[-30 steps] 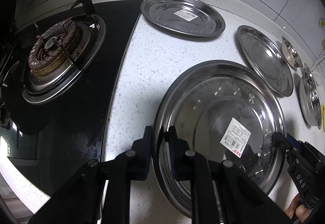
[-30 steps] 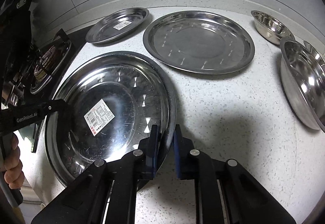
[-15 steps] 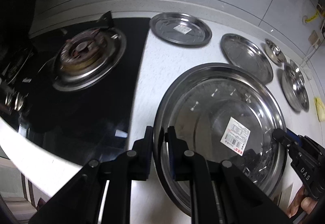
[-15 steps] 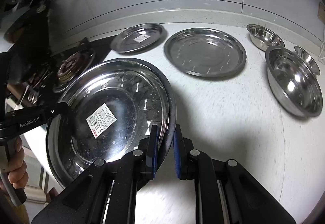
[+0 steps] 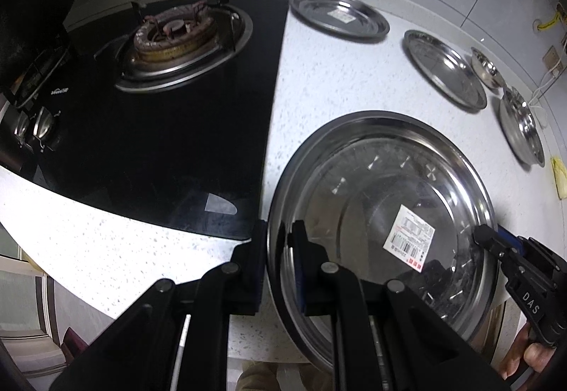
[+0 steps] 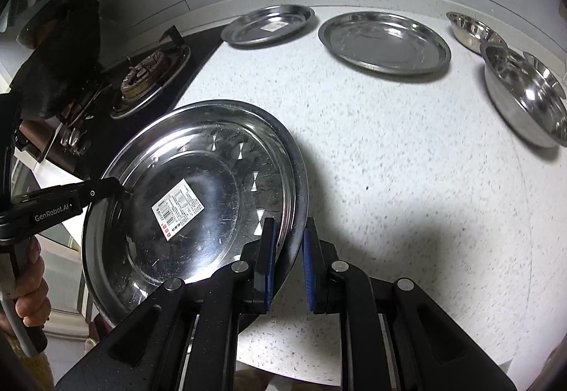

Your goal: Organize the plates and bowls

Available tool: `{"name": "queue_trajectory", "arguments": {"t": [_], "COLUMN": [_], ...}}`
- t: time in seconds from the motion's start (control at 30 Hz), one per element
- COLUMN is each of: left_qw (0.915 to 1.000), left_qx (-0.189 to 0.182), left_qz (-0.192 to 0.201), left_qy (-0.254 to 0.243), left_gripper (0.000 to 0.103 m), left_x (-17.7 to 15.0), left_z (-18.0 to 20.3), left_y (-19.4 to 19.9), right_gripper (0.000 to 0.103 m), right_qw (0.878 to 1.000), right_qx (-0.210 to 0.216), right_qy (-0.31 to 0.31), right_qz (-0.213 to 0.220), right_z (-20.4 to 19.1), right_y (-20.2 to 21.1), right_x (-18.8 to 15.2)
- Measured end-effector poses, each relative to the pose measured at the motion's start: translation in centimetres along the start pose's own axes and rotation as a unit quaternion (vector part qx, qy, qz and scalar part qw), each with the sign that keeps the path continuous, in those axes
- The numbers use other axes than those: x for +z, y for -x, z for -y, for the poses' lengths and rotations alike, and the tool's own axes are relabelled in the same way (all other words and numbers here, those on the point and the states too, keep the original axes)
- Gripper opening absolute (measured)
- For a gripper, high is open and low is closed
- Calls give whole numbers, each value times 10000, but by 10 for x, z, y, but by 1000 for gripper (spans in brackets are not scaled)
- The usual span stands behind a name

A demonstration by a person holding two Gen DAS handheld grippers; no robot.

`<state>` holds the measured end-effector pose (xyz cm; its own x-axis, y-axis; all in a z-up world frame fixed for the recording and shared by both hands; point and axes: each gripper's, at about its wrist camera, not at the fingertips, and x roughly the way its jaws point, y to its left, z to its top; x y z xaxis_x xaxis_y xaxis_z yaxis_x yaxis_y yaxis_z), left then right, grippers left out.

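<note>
Steel is pinched from both sides: your left gripper [image 5: 278,261] clamps the near-left rim of the large labelled plate [image 5: 382,210], and your right gripper [image 6: 287,260] clamps the opposite rim, so the plate hangs between them above the near edge of the counter [image 6: 407,160], just right of the gas hob [image 5: 177,37].

Trouble here would come from the two hands falling out of step. Each gripper bites only a thin, slick lip, so if one hand leads or twists, the rim could slide out of the pads and the plate would drop, possibly over the counter's front edge. Pulling the hands apart would strip the grip the same way; pushing them together could flex the plate and spring it loose.

Watch the destination too. A smaller labelled plate [image 6: 269,24] and a plain plate [image 6: 384,42] lie at the far side, with the large bowl [image 6: 524,97] and the small bowl [image 6: 473,31] at the far right. Set down crooked on either plate, the big one would overhang, rock and clatter, or shove a neighbour into the bowls.
</note>
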<state>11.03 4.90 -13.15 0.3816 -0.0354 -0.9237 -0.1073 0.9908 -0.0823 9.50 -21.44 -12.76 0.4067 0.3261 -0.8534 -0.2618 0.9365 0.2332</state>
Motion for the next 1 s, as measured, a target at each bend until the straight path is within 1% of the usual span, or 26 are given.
{"name": "queue_trajectory", "arguments": {"t": [0.3, 0.43, 0.57, 0.63, 0.67, 0.7, 0.73, 0.77, 0.8, 0.87, 0.93, 1.0], "left_qw": [9998, 9998, 9998, 9997, 9997, 9995, 9994, 9991, 9987, 9980, 9968, 9950], "left_qx": [-15, -6, -16, -52, -30, 0, 10, -13, -35, -38, -65, -83], "left_qz": [-180, -139, 77, 151, 189, 234, 300, 397, 471, 598, 742, 877], "left_qy": [-58, -123, -163, -171, -182, -190, -182, -162, -167, -219, -281, -474], "left_gripper": [12, 12, 12, 12, 12, 12, 13, 14, 14, 14, 14, 14], "left_x": [-4, -2, 0, 1, 2, 3, 3, 3, 3, 6, 11, 18], "left_z": [4, 7, 6, 6, 5, 5, 4, 3, 2, 4, 8, 18], "left_y": [-23, -24, -17, -14, -12, -10, -7, -2, 2, 10, 19, 27], "right_gripper": [13, 13, 13, 17, 23, 32, 37, 47, 51, 51, 57, 64], "right_qw": [9997, 9997, 9998, 9999, 9999, 9999, 9999, 9999, 9998, 9995, 9993, 9987], "right_qx": [-93, -92, -67, -91, -98, -105, -122, -157, -195, -263, -279, -355], "right_qy": [-92, -86, -79, -53, -41, -29, -27, -9, 29, 83, 93, 145], "right_qz": [-195, -211, -168, -133, -111, -72, -44, 4, 57, 124, 217, 347], "right_z": [7, 8, 11, 12, 12, 13, 14, 15, 16, 21, 27, 32], "right_y": [-18, -18, -15, -13, -11, -8, -6, -3, 0, 6, 13, 20], "right_x": [-9, -9, -7, -6, -5, -5, -4, -3, -2, 1, 6, 13]}}
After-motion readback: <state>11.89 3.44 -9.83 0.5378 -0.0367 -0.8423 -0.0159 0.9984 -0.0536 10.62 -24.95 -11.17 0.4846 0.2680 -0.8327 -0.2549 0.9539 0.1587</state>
